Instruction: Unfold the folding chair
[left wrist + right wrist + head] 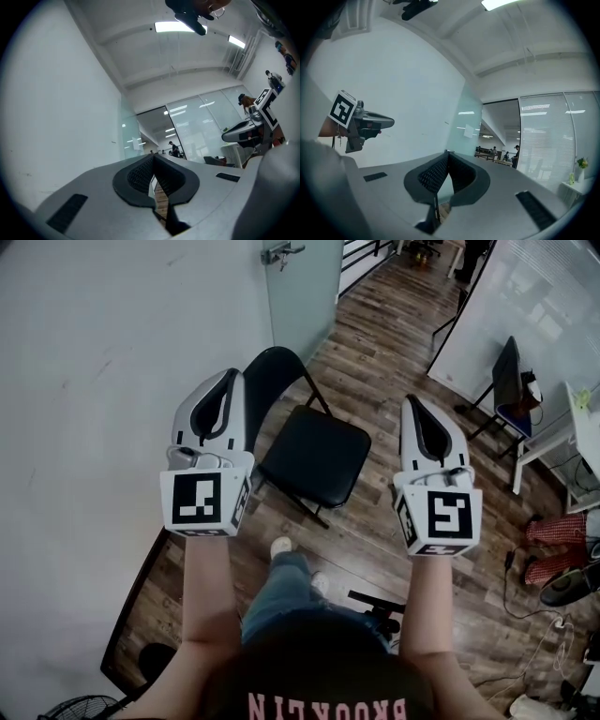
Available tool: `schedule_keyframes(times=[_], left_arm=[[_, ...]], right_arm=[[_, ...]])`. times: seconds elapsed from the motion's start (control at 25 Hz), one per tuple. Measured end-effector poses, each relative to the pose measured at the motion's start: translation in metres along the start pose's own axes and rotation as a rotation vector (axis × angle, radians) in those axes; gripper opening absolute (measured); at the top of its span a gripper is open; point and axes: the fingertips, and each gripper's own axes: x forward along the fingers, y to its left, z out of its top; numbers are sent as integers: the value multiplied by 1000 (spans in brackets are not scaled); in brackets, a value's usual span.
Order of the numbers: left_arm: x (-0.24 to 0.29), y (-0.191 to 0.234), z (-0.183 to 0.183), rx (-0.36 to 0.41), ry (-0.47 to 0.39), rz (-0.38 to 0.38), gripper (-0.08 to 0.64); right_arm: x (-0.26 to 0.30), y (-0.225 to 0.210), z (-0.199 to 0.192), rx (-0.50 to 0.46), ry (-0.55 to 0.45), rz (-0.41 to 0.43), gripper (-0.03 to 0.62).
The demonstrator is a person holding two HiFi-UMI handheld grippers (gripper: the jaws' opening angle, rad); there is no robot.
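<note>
White wall [94, 352]: runs along the left of the scene.
Brown wood-plank floor [403, 371]: carries the chair, just beside the wall.
Black folding chair with padded seat and thin metal frame [314, 457]: stands beyond the person's feet, seat flat, backrest upright, legs spread to bear it. Judged already unfolded.
Left tongs [228, 381]: raised at the chair's left, pressed fully together, nothing between them.
Right tongs [413, 404]: raised at the chair's right, likewise closed and empty. Both hang apart from the chair, probably because the work is done.
</note>
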Motion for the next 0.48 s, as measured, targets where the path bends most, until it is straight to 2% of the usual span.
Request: schedule_keyframes(times=[0.2, 0.48], left_arm=[[-13, 0, 3, 6, 11, -4, 2], [-27, 10, 6, 12, 34, 42, 2]], right_arm=[[-12, -5, -4, 12, -2, -44, 0], [-22, -6, 0, 1, 0, -36, -1]])
